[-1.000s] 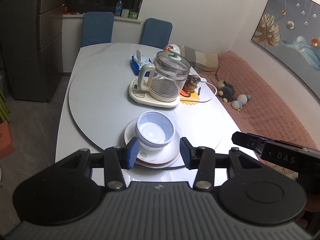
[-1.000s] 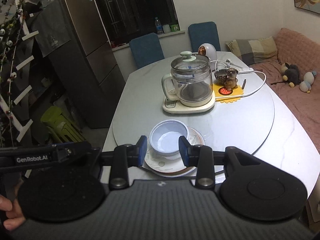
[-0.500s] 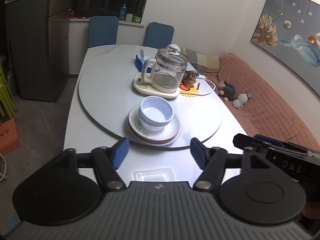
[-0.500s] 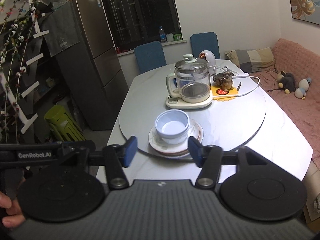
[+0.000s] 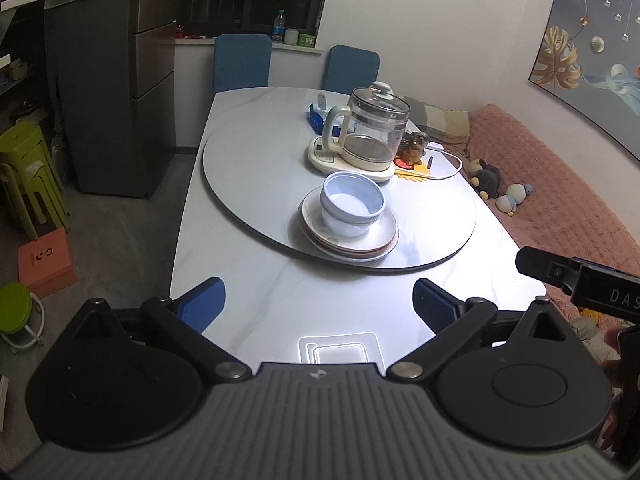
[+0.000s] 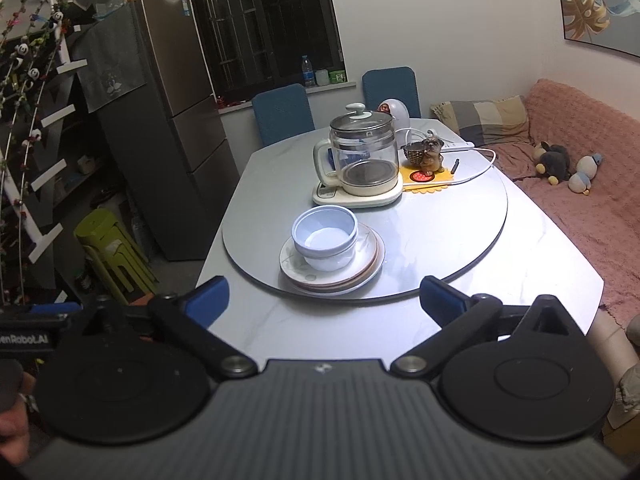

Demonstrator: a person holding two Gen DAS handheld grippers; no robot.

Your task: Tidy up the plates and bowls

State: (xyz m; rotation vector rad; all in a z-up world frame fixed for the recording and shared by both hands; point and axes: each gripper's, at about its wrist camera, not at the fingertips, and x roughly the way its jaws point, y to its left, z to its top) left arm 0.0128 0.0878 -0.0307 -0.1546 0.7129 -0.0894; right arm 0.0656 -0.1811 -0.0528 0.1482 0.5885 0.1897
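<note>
Stacked pale blue bowls [image 5: 352, 208] sit on a stack of white plates [image 5: 384, 238] at the near edge of the round turntable [image 5: 256, 168]; they also show in the right wrist view, the bowls [image 6: 325, 236] on the plates [image 6: 368, 258]. My left gripper [image 5: 320, 304] is open and empty, held back above the table's near edge. My right gripper [image 6: 324, 296] is open and empty, also back from the stack.
A glass kettle [image 5: 374, 132] on its base stands behind the stack, with a dog figurine [image 5: 416, 146], yellow mat and a cable. Two blue chairs [image 5: 242, 62] are at the far end. A fridge [image 5: 108, 92] and green stools [image 5: 28, 176] stand left, a pink sofa [image 5: 560, 200] right.
Both grippers have pulled back and up from the stack and opened wide. The bowls and plates stay in place on the turntable.
</note>
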